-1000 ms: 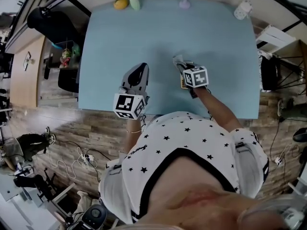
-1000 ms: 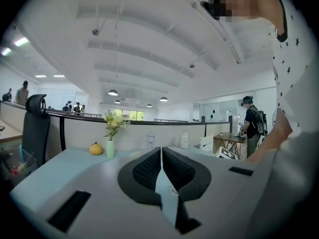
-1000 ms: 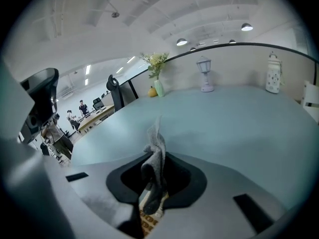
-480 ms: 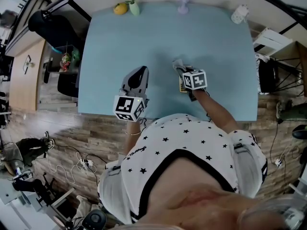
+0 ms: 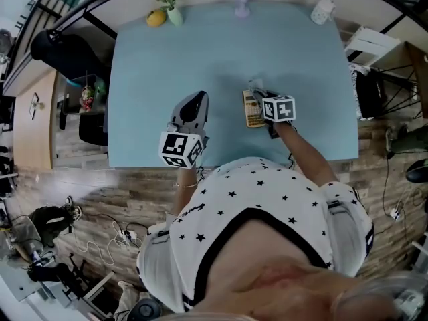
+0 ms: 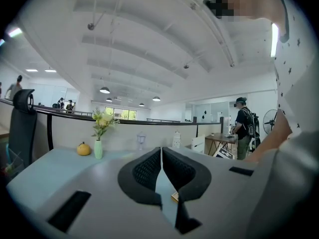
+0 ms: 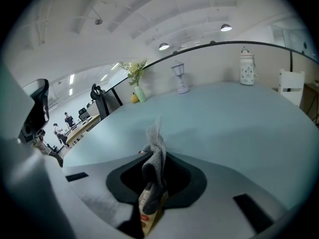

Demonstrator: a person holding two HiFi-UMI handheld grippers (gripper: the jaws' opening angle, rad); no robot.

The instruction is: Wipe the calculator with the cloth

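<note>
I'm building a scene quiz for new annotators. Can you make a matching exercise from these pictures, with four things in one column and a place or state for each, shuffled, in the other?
Things
1. cloth
2. calculator
3. left gripper
4. vase

Places or states
A. far left corner of the table
B. jaws together, nothing between them
C. pinched in the jaws of the right gripper
D. flat on the table, at the right gripper

Pairs: 1-C, 2-D, 3-B, 4-A

In the head view the right gripper [image 5: 261,92] hides the calculator's [image 5: 251,110] right edge and most of the cloth [image 5: 255,84]; the keys are too small to read; the left gripper view shows one corner only.
</note>
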